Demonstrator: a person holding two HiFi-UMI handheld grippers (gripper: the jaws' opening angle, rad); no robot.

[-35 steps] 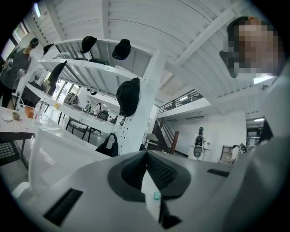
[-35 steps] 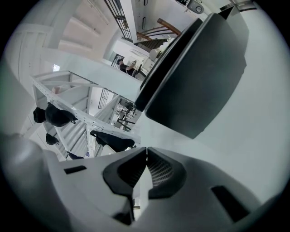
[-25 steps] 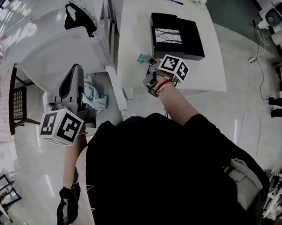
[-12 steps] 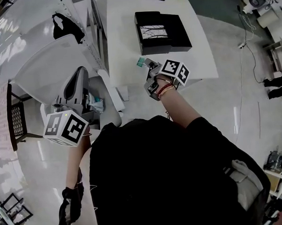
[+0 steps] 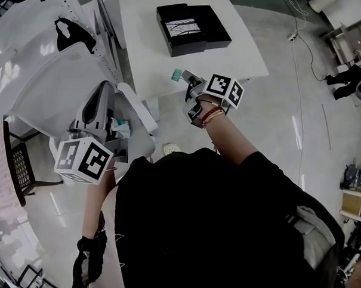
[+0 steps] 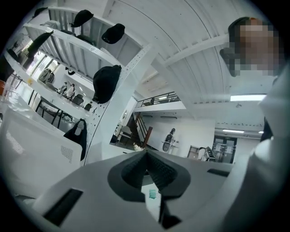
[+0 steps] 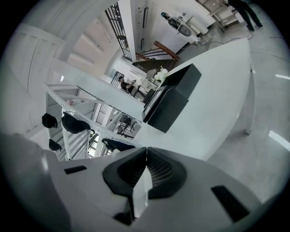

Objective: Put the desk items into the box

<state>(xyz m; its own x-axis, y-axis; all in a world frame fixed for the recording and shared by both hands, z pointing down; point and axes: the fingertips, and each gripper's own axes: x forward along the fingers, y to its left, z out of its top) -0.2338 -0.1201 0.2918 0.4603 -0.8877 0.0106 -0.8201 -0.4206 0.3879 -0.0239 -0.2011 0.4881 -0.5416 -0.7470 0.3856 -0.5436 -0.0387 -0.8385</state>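
Note:
A black box (image 5: 190,28) lies on the white table (image 5: 248,54), also seen in the right gripper view as a black box (image 7: 174,97). My right gripper (image 5: 187,81) hovers over the table's front edge. A small teal item (image 5: 176,74) sticks out at its tip. In the right gripper view the right gripper (image 7: 146,152) has its jaws pressed together and no teal shows. My left gripper (image 5: 79,160) hangs low at the left, away from the table. In its own view the left gripper (image 6: 146,153) is shut with nothing between the pads. A teal speck (image 6: 153,194) shows through the gap below them.
Left of the table stand a grey chair (image 5: 95,108) and a white bin (image 5: 138,142) holding cloth. A small round white thing (image 5: 170,148) lies on the floor. A dark chair (image 5: 17,159) is at far left. A white rack carries black hats (image 6: 106,81).
The right gripper and the teal item have come away from the black box toward the table's front edge. The head view has drawn back. The left gripper has barely moved.

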